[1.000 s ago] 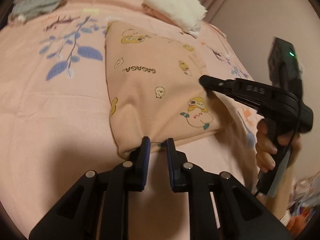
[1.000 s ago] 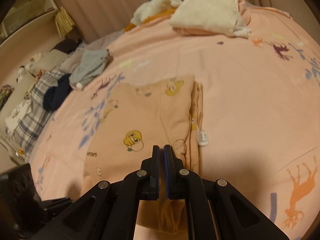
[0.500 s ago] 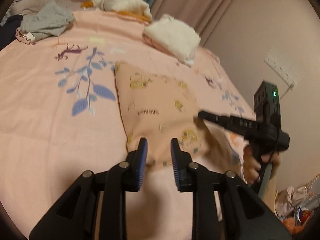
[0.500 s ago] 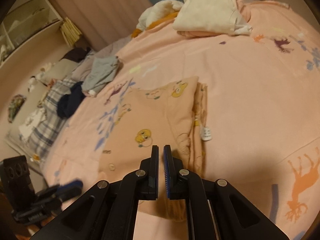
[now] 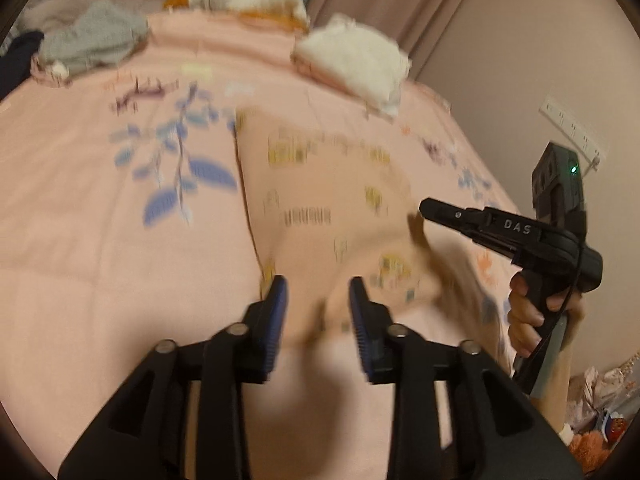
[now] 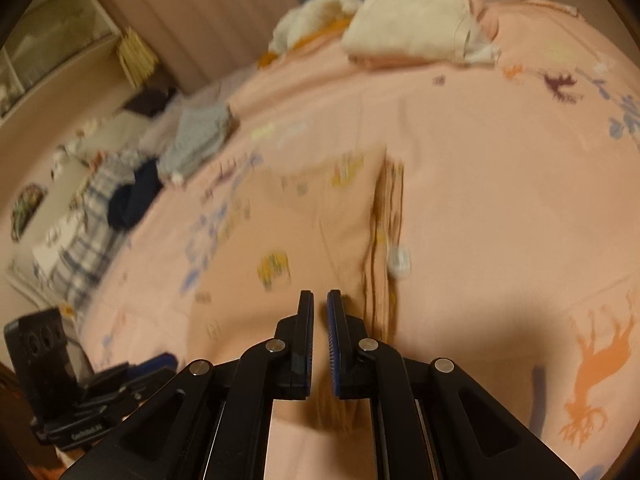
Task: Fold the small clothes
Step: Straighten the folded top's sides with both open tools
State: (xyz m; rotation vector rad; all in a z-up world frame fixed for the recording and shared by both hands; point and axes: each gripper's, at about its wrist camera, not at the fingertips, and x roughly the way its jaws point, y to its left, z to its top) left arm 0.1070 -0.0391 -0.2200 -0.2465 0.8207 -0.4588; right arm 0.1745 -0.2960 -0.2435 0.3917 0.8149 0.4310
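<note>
A peach child's garment (image 5: 328,208) with small yellow cartoon prints lies folded flat on the pink bedspread; it also shows in the right wrist view (image 6: 312,236), with a white label at its right edge. My left gripper (image 5: 318,300) is open and empty, above the garment's near edge. My right gripper (image 6: 320,312) has its jaws a narrow gap apart with nothing between them, above the garment's near right part. It also shows from the side in the left wrist view (image 5: 428,208), at the garment's right edge.
A folded white stack (image 6: 416,28) sits at the far end of the pink bedspread (image 6: 500,184). A grey garment (image 5: 92,40) and dark clothes (image 6: 132,200) lie at the far left. A wall (image 5: 540,60) stands to the right of the bed.
My left gripper let go of the garment's near edge, opened wider and drew back. My right gripper opened slightly and pulled back. The garment now lies flat.
</note>
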